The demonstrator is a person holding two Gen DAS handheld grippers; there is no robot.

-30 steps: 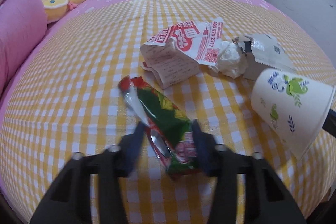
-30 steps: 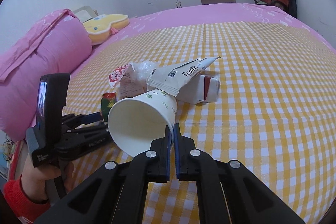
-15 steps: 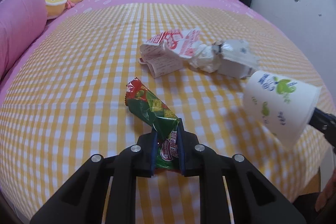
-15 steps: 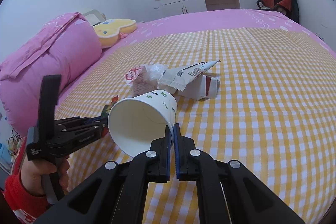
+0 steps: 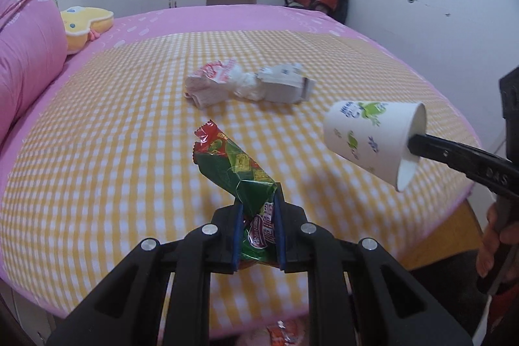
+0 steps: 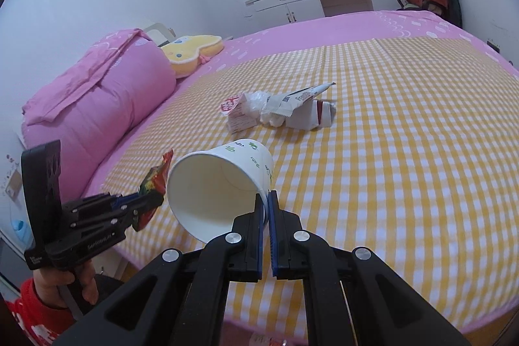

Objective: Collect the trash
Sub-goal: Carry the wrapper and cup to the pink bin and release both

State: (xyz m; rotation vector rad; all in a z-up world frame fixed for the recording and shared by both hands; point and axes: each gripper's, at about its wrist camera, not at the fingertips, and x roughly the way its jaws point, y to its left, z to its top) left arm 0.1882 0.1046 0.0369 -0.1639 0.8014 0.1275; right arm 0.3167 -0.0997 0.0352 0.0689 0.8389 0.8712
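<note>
Snack wrapper (image 5: 240,174), green and red, is pinched in the left gripper (image 5: 258,232) above the bed's (image 5: 97,151) near edge. To its right, the right gripper (image 6: 265,209) clamps the rim of a tilted paper cup (image 6: 220,184). Crumpled wrappers (image 5: 246,85) lie farther off on the checked cover.
</note>
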